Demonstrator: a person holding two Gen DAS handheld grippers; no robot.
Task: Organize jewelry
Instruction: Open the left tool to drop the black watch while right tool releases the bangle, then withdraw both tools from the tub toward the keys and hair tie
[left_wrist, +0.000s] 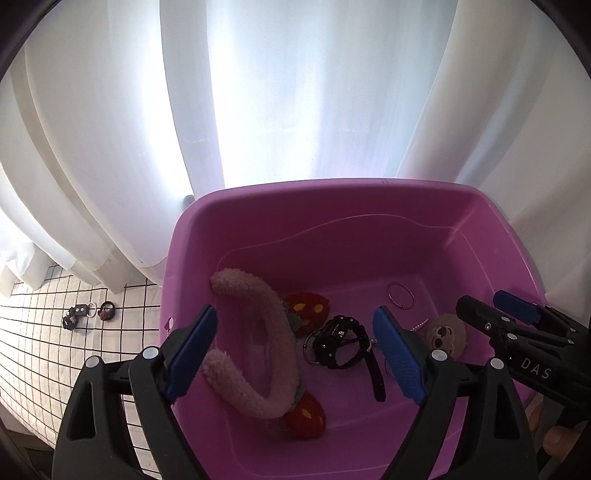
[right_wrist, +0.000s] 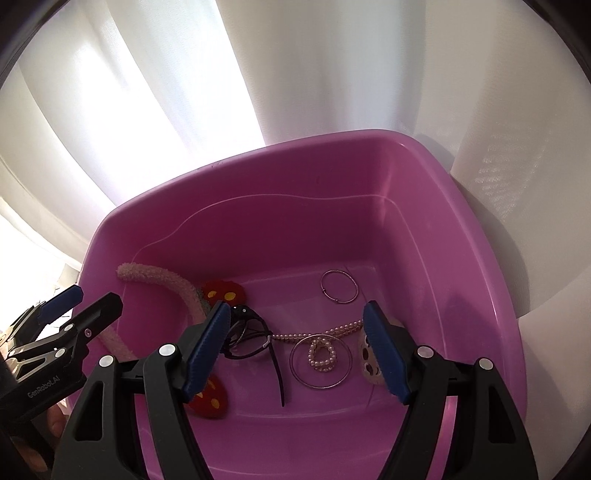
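Purple tub (right_wrist: 480, 236) corrals the jewelry; left gripper (left_wrist: 295, 354) and right gripper (right_wrist: 295, 354) hover above it, both wide, empty.

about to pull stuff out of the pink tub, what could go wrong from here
The pearl necklace lies partly inside the larger bangle, so lifting one may drag the other. The black watch sits tangled with thin dark loops beside the fuzzy headband, so a grab could snag several. Both grippers, left gripper and right gripper, hang open close together and might collide.
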